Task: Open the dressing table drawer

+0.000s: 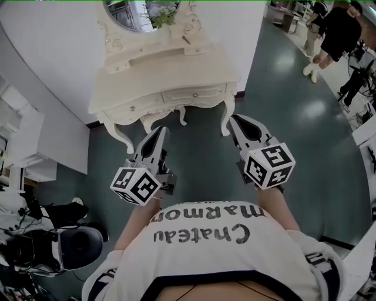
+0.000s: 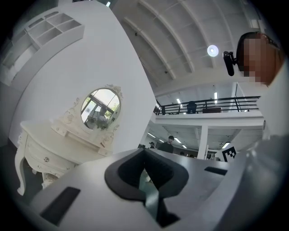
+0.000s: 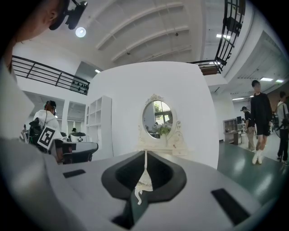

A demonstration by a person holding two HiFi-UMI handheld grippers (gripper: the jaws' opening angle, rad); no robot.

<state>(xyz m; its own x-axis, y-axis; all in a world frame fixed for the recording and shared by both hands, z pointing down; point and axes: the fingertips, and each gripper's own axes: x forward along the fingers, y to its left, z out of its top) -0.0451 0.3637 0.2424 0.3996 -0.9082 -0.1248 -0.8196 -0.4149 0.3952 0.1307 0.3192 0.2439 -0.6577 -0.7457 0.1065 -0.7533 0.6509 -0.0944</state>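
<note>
Hovering over the green floor (image 1: 282,117), the left gripper (image 1: 160,132) and right gripper (image 1: 237,120) both have their jaws pressed together on nothing. They are near the white dressing table (image 1: 117,88) without touching it. Its drawer (image 1: 191,94) sits closed beneath the tabletop (image 1: 176,73), below an oval mirror (image 1: 132,12).

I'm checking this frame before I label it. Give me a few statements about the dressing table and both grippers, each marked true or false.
1. The dressing table has its front drawers shut. True.
2. The right gripper grips a drawer knob. False: its jaws are shut on nothing, short of the table.
3. An oval mirror stands on the table. True.
4. The left gripper has its jaws wide apart. False: they are together and empty.
</note>
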